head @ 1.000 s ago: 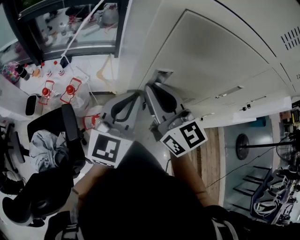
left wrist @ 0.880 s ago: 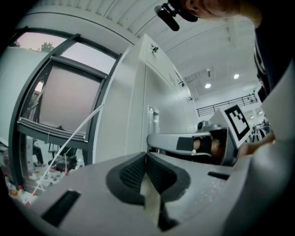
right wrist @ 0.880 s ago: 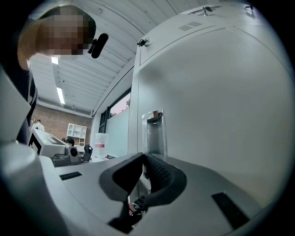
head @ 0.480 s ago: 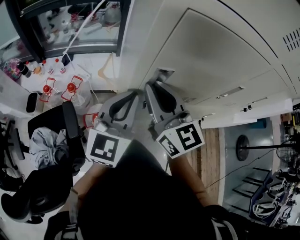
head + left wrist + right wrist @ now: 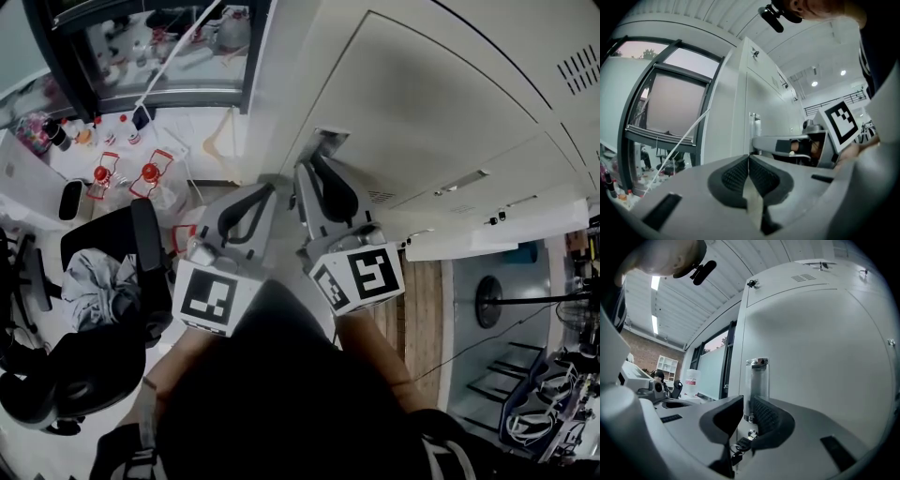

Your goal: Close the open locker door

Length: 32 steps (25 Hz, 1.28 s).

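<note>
1. So, head view: the locker door (image 5: 441,112) sat nearly flush, my right claw (image 5: 317,161) at its handle (image 5: 325,142).
2. Left gripper view: my left claw (image 5: 749,157) was pinched shut, empty.
3. Right gripper view: my jaws had just been opening, with the handle loose between them. If it hadn't latched, the door might swing back.

We are finding no word, brand or number that we can read in any view. The marker cube at the left (image 5: 208,298) and the marker cube at the right (image 5: 361,277) are showing only black-and-white square patterns, not letters. In the right gripper view a pale jug (image 5: 690,379) is carrying a reddish label, perhaps printed, but it is appearing too small to read.
</note>
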Each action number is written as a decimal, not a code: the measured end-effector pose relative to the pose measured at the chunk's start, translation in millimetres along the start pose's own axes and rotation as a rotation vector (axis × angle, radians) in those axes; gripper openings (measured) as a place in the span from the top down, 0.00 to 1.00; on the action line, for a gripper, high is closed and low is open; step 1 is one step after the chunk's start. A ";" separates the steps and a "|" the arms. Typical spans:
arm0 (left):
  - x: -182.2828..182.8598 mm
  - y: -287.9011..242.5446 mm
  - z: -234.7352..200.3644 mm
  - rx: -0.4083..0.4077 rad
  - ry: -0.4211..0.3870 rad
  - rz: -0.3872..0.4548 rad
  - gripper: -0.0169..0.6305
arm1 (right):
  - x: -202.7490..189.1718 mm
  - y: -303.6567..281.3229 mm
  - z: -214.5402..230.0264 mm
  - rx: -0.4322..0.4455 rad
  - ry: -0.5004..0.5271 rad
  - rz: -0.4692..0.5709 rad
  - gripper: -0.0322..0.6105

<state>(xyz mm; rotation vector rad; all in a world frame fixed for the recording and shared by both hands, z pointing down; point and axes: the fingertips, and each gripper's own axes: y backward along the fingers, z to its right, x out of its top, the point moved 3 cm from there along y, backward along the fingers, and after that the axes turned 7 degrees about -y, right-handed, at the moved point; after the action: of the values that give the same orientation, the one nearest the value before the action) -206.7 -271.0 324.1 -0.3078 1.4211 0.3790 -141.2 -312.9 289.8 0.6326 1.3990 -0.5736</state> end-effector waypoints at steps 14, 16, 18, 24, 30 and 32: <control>14.8 44.7 22.9 0.079 -0.030 0.045 0.97 | 3.5 75.1 -13.7 -0.128 0.034 0.065 0.93; 21.7 53.4 29.0 0.100 -0.054 0.050 0.97 | 5.6 87.0 -15.1 -0.139 0.038 0.076 0.93; 29.7 62.5 34.7 0.126 -0.075 0.050 0.97 | 9.6 97.5 -18.0 -0.139 0.044 0.088 0.92; 51.6 84.9 58.4 0.181 -0.084 0.049 0.97 | 27.9 128.9 -27.1 -0.108 0.052 0.105 0.93; 61.4 107.7 96.8 0.234 -0.096 0.029 0.97 | 33.6 175.9 -27.4 -0.083 0.055 0.111 0.93; 60.4 116.4 109.1 0.249 -0.103 0.029 0.97 | 32.1 191.5 -30.5 -0.078 0.055 0.126 0.93</control>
<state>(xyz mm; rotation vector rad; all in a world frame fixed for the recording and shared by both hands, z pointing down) -152.9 -115.1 280.2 -0.0644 1.3556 0.2351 -25.6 -155.4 268.5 0.6728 1.4154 -0.4022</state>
